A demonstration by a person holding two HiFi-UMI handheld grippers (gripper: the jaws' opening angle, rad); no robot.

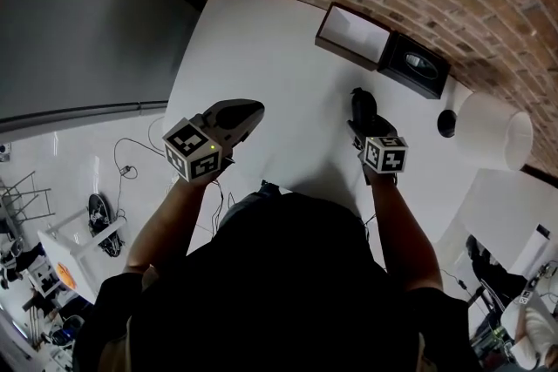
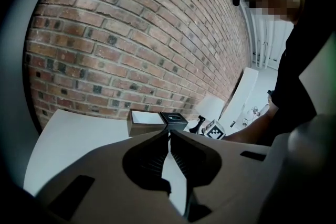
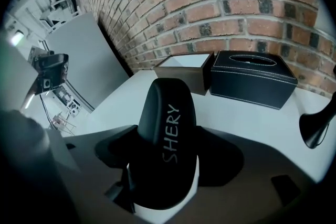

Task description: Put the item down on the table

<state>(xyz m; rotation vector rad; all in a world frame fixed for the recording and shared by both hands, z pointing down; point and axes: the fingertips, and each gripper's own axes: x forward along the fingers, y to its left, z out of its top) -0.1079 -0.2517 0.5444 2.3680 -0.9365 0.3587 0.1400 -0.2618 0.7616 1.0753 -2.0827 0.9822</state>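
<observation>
A black oblong case with "SHERY" printed on it sits between the jaws of my right gripper, which is shut on it. In the head view that case shows as a dark shape ahead of the right gripper, over the white table; I cannot tell whether it touches the top. My left gripper hovers over the table's left part. Its jaws are shut together with nothing between them.
A brown open box with a white inside and a black tissue box stand at the far edge against the brick wall. A lamp with a white shade stands to the right. The table's left edge drops to the floor.
</observation>
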